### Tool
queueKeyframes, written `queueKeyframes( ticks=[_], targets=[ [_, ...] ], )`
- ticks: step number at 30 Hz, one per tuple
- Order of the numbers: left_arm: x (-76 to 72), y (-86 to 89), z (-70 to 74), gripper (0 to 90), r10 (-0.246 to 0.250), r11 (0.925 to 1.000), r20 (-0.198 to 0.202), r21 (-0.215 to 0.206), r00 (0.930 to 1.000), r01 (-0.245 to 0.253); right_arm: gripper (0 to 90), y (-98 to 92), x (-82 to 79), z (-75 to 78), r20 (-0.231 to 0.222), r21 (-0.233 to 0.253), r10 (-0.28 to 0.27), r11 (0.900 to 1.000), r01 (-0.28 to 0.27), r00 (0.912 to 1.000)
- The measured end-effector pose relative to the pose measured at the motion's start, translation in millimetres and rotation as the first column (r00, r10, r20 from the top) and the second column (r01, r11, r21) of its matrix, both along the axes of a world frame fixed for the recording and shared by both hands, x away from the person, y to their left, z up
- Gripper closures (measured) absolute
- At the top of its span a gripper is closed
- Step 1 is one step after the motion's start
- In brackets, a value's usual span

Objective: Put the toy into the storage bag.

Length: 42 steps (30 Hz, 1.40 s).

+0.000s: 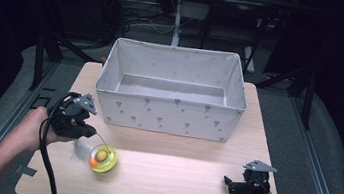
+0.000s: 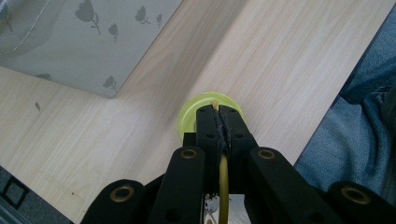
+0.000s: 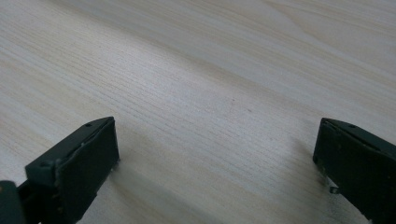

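A yellow-green round toy [image 1: 102, 159] with an orange ball in it and a white feather [image 1: 81, 148] beside it sits on the wooden table [image 1: 174, 178], front left. A thin yellow stem [image 1: 100, 140] rises from it to my left gripper [image 1: 90, 131], which is shut on that stem. Seen from the left gripper view, the stem [image 2: 223, 184] runs between the closed jaws of the left gripper [image 2: 219, 112], just above the toy's disc [image 2: 190, 117]. Near the front right edge my right gripper [image 1: 227, 183] rests low and open. The right gripper [image 3: 219, 154] has only bare wood between its jaws.
A large grey fabric box [image 1: 168, 111] printed with small flowers stands open at the back middle of the table; its corner [image 2: 84, 42] is close to the left gripper. A jeans-clad leg [image 2: 364, 135] lies past the table's front edge. Dark frames and cables stand behind.
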<state>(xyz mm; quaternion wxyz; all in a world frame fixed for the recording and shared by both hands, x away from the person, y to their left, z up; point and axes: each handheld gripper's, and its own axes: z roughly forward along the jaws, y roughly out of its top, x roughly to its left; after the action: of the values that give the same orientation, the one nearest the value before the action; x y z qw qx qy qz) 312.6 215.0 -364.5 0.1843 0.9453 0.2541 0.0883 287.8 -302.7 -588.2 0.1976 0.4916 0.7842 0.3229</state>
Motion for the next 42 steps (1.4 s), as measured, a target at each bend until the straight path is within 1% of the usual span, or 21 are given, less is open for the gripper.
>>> queueKeyframes(
  ticks=[5, 10, 11, 13, 15, 18, 22, 27, 29, 32, 33, 37, 38, 39, 42],
  targets=[
    [0.0, 2.8, 3.9, 88.1, 0.013, 0.9999, 0.005, -0.005, 0.9999, -0.013, 0.0, 0.0, 0.0, 0.0, 0.000, 0.000, 0.000, 1.000, 0.000, 1.0000],
    [0.8, 5.3, 8.3, 88.1, 0.021, 0.9997, 0.007, 0.010, 0.9998, -0.021, 0.0, 0.0, 0.0, 0.0, 0.000, 0.000, 0.000, 1.000, 0.000, 1.0000],
    [1.7, 6.7, 9.4, 88.2, 0.030, 0.9994, 0.011, 0.019, 0.9995, -0.030, 0.0, 0.0, 0.0, 0.0, 0.000, 0.000, 0.000, 1.000, 0.000, 1.0000],
    [2.2, 7.7, 9.6, 88.1, 0.036, 0.9992, 0.012, 0.017, 0.9993, -0.037, 0.0, 0.0, 0.0, 0.0, 0.000, 0.000, 0.000, 1.000, 0.000, 1.0000],
    [3.2, 10.0, 10.5, 88.1, 0.048, 0.9985, 0.017, 0.024, 0.9987, -0.049, 0.0, 0.0, 0.0, 0.0, 0.000, 0.000, 0.000, 1.000, 0.000, 1.0000],
    [4.0, 13.7, 11.3, 88.1, 0.057, 0.9982, 0.026, 0.018, 0.9980, -0.058, 0.0, 0.0, 0.0, 0.0, 0.000, 0.000, 0.000, 1.000, 0.000, 1.0000],
    [6.5, 19.9, 13.3, 88.1, 0.072, 0.9972, 0.028, 0.021, 0.9970, -0.072, 0.0, 0.0, 0.0, 0.0, 0.000, 0.000, 0.000, 1.000, 0.000, 1.0000],
    [10.9, 27.1, 14.7, 88.1, 0.098, 0.9950, 0.033, 0.017, 0.9946, -0.099, 0.0, 0.0, 0.0, 0.0, 0.000, 0.000, 0.000, 1.000, 0.000, 1.0000],
    [13.1, 29.9, 14.6, 88.1, 0.109, 0.9939, 0.029, 0.012, 0.9936, -0.109, 0.0, 0.0, 0.0, 0.0, 0.000, 0.000, 0.000, 1.000, 0.000, 1.0000],
    [15.7, 32.8, 14.9, 88.1, 0.123, 0.9922, 0.026, 0.014, 0.9920, -0.124, 0.0, 0.0, 0.0, 0.0, 0.000, 0.000, 0.000, 1.000, 0.000, 1.0000],
    [16.5, 33.7, 15.5, 88.1, 0.127, 0.9916, 0.029, 0.021, 0.9915, -0.127, 0.0, 0.0, 0.0, 0.0, 0.000, 0.000, 0.000, 1.000, 0.000, 1.0000],
    [19.5, 37.3, 16.2, 88.1, 0.146, 0.9889, 0.031, 0.023, 0.9888, -0.147, 0.0, 0.0, 0.0, 0.0, -0.001, 0.000, 0.000, 1.000, 0.000, 1.0000],
    [21.6, 39.8, 17.0, 88.2, 0.157, 0.9872, 0.031, 0.022, 0.9871, -0.158, 0.0, -0.1, 0.0, 0.0, 0.000, 0.000, 0.001, 1.000, -0.001, 1.0000],
    [21.6, 39.8, 17.0, 88.1, 0.157, 0.9872, 0.031, 0.022, 0.9871, -0.158, 0.0, -0.1, 0.0, 0.0, 0.000, 0.000, 0.001, 1.000, -0.001, 1.0000],
    [24.9, 43.1, 18.1, 88.1, 0.177, 0.9839, 0.034, 0.020, 0.9837, -0.178, 0.0, -0.1, 0.0, 0.0, 0.000, 0.000, 0.000, 1.000, 0.000, 1.0000]
  ],
)
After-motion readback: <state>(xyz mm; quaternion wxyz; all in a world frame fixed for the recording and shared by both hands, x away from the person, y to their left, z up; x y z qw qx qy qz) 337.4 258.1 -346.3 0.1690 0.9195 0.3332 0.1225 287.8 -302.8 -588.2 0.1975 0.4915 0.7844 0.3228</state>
